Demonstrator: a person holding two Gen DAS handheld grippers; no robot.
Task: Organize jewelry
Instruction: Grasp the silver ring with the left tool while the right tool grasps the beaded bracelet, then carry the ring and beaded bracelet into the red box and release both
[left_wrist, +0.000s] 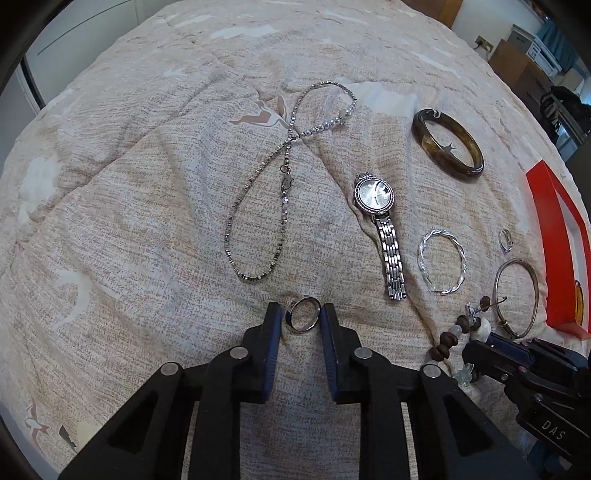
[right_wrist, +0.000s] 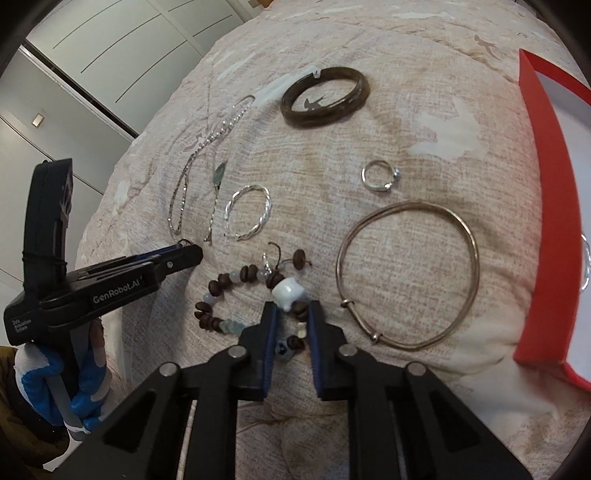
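On the beige patterned quilt (left_wrist: 147, 221), the left gripper (left_wrist: 303, 314) clamps a plain silver band ring (left_wrist: 303, 315). Rightward lie a silver box-chain necklace (left_wrist: 255, 206), a silver-linked wristwatch (left_wrist: 380, 221) and a twisted silver bangle (left_wrist: 441, 260). The right gripper (right_wrist: 291, 314) seemingly pinches the brown-and-white beaded bracelet (right_wrist: 243, 288), beside a thin metal bangle (right_wrist: 410, 273) and red box (right_wrist: 550, 258).

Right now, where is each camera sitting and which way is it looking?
Left wrist view: sits on the left gripper, looking steeply down at the beige bedspread; its own fingers pinch a plain silver ring.
Right wrist view: sits on the right gripper, looking down; its fingers close around a brown-and-white beaded bracelet. A blue-gloved hand shows.
Both see: the dark brown bangle, the red box.
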